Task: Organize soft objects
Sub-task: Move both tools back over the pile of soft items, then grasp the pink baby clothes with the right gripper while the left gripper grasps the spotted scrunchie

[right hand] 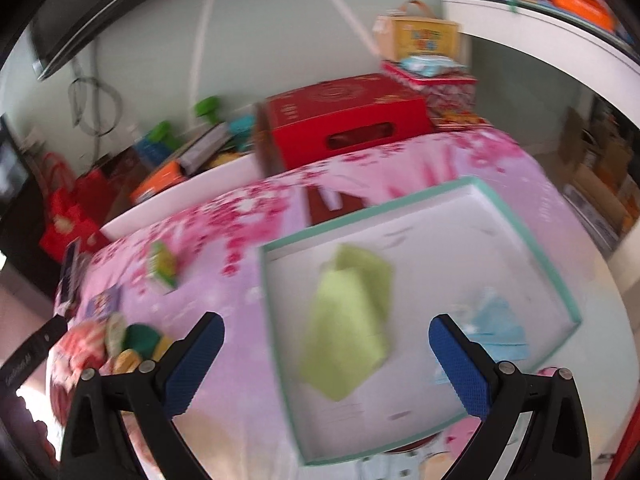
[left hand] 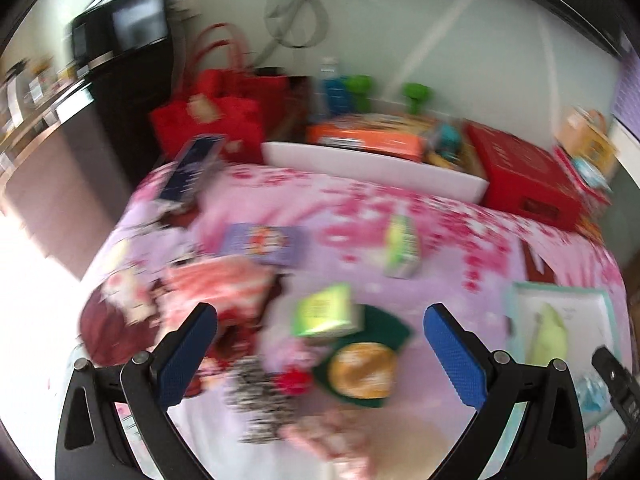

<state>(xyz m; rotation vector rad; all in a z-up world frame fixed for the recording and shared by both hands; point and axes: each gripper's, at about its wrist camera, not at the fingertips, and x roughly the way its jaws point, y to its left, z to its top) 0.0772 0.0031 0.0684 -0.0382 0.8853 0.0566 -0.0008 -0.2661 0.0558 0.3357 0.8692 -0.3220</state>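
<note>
Both tongs wide open, holding nothing: left gripper (left hand: pixel 320 354), right gripper (right hand: pixel 326 360). Blurry. Might pinch hard green packet (left hand: pixel 325 311) instead of speckled cloth (left hand: pixel 260 396), miss white box (right hand: pixel 520 216).

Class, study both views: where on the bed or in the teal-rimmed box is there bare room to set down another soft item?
Free: the box floor beyond the green cloth, toward its far corner; also the pink bedspread between box and green packet. Crowded: the near-left bed around the gold-lidded tin.

Small packets (left hand: pixel 326 314) crowd the pink cloth (left hand: pixel 460 248), while the teal-rimmed tray (right hand: pixel 576 316) keeps open floor beside its green cloth (right hand: pixel 352 320).
</note>
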